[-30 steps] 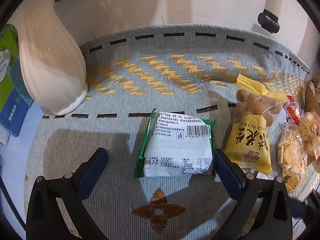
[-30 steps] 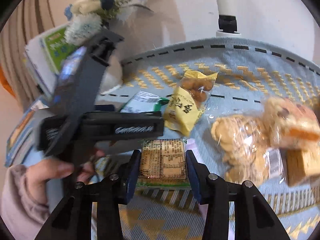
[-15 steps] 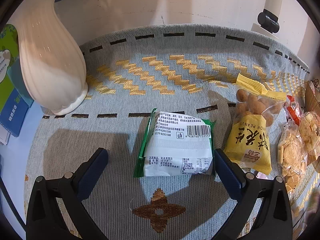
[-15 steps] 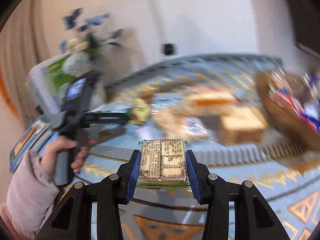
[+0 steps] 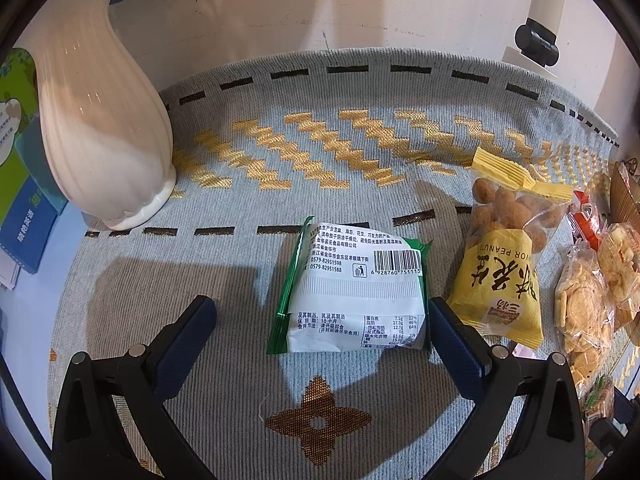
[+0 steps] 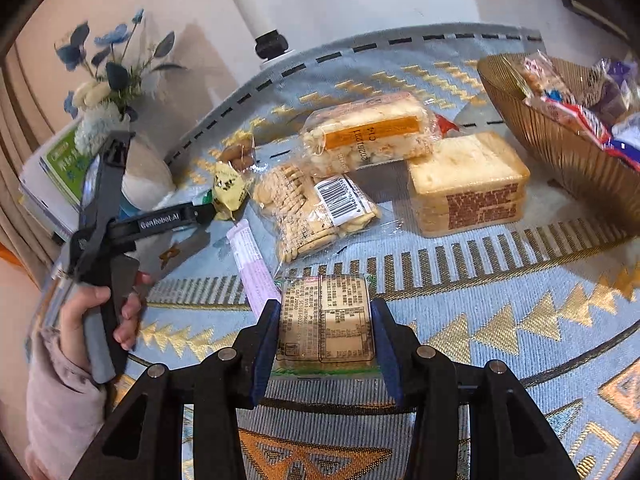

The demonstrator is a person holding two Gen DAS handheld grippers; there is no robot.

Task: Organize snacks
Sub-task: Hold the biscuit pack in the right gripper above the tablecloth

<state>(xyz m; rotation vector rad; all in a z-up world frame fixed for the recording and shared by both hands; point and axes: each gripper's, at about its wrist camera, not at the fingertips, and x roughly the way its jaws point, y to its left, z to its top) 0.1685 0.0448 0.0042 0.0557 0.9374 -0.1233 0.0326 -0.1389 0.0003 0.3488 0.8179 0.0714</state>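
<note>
My right gripper [image 6: 326, 328] is shut on a small tan snack packet [image 6: 326, 326] with printed text, held above the patterned cloth. Ahead of it lie a cracker bag [image 6: 308, 208], a wrapped cake bar [image 6: 368, 136] and a packet of sliced bread [image 6: 468, 184]. A woven basket [image 6: 560, 148] with several snacks stands at the right. My left gripper [image 5: 320, 320] is open, its fingers either side of a white and green packet [image 5: 354, 292] lying on the cloth. A yellow peanut bag [image 5: 504, 256] lies to its right.
A white ribbed vase [image 5: 96, 120] stands at the left, with books [image 5: 20, 208] beyond it. A pink wrapper [image 6: 256, 264] lies by the crackers. A person's hand [image 6: 80, 320] holds the left gripper's handle. A wall and a black clamp [image 5: 536, 44] are behind.
My right gripper swung right with the tan packet, so the basket and bread came into view. The left gripper and the white and green packet stayed still.
</note>
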